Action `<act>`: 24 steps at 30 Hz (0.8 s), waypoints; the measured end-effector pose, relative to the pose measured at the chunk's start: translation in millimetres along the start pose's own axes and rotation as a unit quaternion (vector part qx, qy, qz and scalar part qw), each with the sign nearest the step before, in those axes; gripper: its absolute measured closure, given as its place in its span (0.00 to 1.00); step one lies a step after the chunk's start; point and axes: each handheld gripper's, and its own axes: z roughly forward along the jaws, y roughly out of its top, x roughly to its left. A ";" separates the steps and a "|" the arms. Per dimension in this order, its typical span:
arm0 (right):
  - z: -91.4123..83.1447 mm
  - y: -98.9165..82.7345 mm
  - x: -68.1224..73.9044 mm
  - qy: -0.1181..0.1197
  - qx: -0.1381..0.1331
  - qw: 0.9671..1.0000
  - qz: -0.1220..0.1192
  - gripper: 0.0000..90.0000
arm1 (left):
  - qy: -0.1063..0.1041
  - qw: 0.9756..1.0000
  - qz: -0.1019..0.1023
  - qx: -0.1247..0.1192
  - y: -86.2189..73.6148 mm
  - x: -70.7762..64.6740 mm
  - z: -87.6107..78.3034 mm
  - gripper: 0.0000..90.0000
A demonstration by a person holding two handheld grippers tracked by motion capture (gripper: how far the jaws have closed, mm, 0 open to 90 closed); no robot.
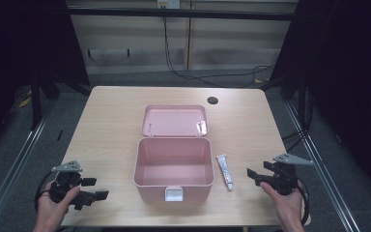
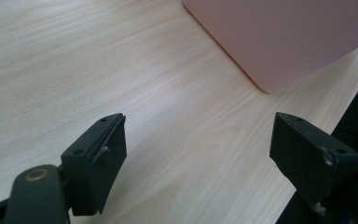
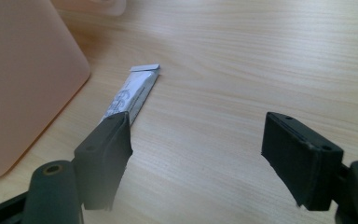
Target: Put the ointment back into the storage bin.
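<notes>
A light wooden tabletop carries everything, with a dark round hole near its far right corner. At its middle sits an open pink box, empty inside, its lid thrown back flat on the wood behind it and a white latch on the near wall. Just beside the box's right wall, apart from it, lies a small white tube, lengthwise toward the person, cap end nearest the front edge.

The left hand comes in at the near left corner, gripping the left tongs low over the tabletop and pointing them right, toward the box's near left corner. In the left gripper view the jaws stand wide apart with bare wood between them, holding nothing.

The right hand enters at the near right, its right tongs aimed left toward the tube. In the right gripper view these jaws are likewise spread wide and empty, the tube lying just beyond the left jaw, next to the box's rounded corner.
</notes>
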 end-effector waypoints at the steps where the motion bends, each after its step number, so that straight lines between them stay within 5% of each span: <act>1: -0.7 0.3 0.0 0.002 0.000 1.000 0.001 0.26 | 0.000 1.000 0.002 0.002 0.2 0.1 0.1 0.21; 12: -12.2 9.6 1.8 0.030 -0.006 0.999 0.030 0.35 | -0.001 1.000 0.004 0.003 0.1 -0.2 -0.2 0.21; 21: -12.9 19.2 10.6 0.035 0.012 0.999 0.010 0.49 | 0.000 1.000 0.003 0.003 0.1 0.0 -0.2 0.21; 24: -12.9 23.6 14.6 0.019 0.010 1.000 0.005 0.49 | 0.001 1.000 0.000 0.000 0.0 0.1 0.1 0.21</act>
